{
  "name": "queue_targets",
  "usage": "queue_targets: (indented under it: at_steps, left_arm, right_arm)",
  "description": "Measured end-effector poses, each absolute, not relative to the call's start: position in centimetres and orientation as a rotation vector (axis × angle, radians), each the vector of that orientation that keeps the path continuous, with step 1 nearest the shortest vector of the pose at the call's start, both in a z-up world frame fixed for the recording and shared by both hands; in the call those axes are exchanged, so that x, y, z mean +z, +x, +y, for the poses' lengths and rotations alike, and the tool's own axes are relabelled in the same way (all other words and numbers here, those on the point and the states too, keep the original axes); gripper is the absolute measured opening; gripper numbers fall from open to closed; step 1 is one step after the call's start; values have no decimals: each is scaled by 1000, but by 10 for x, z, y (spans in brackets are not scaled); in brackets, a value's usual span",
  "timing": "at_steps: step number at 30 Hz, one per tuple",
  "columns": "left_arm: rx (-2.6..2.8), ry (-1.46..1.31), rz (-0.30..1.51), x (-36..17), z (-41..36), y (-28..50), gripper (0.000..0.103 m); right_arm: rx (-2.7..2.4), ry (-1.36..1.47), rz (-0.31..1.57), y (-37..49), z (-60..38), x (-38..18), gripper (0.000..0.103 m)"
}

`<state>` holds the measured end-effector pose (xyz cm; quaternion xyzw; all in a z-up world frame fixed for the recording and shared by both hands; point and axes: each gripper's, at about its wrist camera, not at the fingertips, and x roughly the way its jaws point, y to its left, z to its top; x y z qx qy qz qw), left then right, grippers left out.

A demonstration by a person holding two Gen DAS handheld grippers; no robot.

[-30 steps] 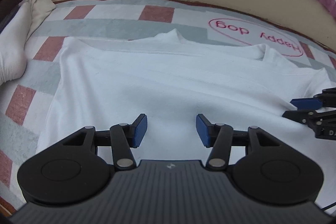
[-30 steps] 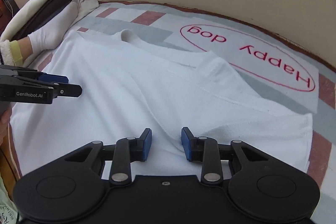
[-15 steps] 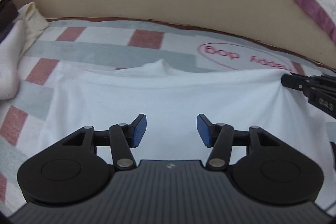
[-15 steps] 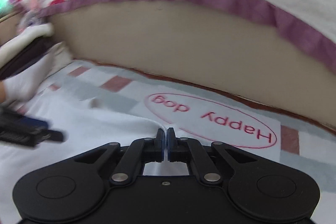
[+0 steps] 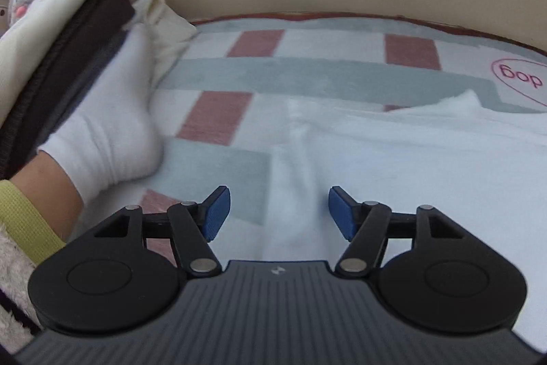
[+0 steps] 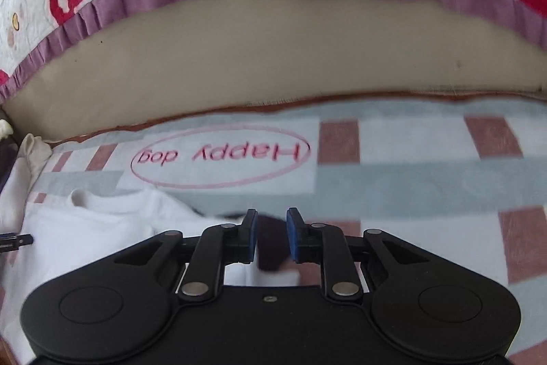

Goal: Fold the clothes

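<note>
White garment [image 5: 393,166] lies under left hand-held gripper [image 5: 278,211].

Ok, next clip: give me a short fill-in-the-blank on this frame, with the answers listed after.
1. The garment spread on the blanket is ____ in colour.
2. The red oval printed on the blanket reads "Happy ____".
3. The foot beside the garment's edge wears a white ____.
4. Between the opening jaws of the left gripper lies the garment's ____ edge, ungripped.

Missing words: white; dog; sock; left
</note>
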<state>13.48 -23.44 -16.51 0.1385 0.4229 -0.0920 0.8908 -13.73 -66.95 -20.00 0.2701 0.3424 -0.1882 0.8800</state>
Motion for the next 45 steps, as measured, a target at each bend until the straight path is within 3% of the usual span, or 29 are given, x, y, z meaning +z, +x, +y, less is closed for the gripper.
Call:
queue_targets:
  at_steps: [4, 8, 13, 14, 15, 16, 17, 18, 19, 20, 21, 27, 33, 40, 44, 45]
  left_arm:
    - [-222, 142, 879, -158, -217, 140, 63]
    - [-249, 237, 855, -153, -220, 149, 63]
    - [-389, 125, 884, -156, -214, 168, 66]
    - [-418, 97, 880, -158, -215, 171, 74]
    - [-435, 87, 883, -163, -219, 176, 81]
    - [-437, 103, 897, -171, -224, 181, 81]
    - [-435, 122, 914, -179, -229, 186, 79]
    - [-427, 141, 930, -186, -232, 190, 53]
    - [-431, 146, 926, -187, -233, 191, 45]
    - [-434, 155, 911, -186, -234, 190, 14]
    - [-434, 170, 871, -179, -235, 185, 8]
    - [-397, 151, 726, -155, -226, 172, 5]
    - [-350, 250, 742, -179, -236, 181, 5]
    - [-303, 223, 769, -178, -234, 185, 5]
    - [-241, 270, 818, -174, -237, 183, 13]
    - [-262, 241, 804, -164, -233, 176, 19]
  right_arm:
    - [-345, 652, 713, -134, -673, -219, 45]
    - [-325, 586, 832, -120, -660, -220, 45]
    - [-283, 574, 819, -119, -658, -231, 46]
    - [-284, 572, 806, -119, -658, -234, 43]
    - [-288, 571, 782, -119, -658, -236, 30]
    - [-298, 590, 754, -120, -660, -238, 12]
    - [-316, 629, 720, -122, -663, -240, 8]
    - [-330, 671, 689, -126, -667, -241, 7]
    - [-337, 704, 668, -130, -669, -241, 7]
    - [-344, 727, 649, -134, -671, -241, 7]
    - [-348, 727, 634, -137, -670, -238, 6]
    - [-350, 834, 506, -158, -676, -221, 6]
    - [-499, 781, 622, -142, -684, -243, 8]
    - [-539, 787, 562, -144, -689, -236, 8]
    - [-666, 729, 598, -152, -694, -232, 9]
    - [-635, 772, 592, -155, -696, -232, 15]
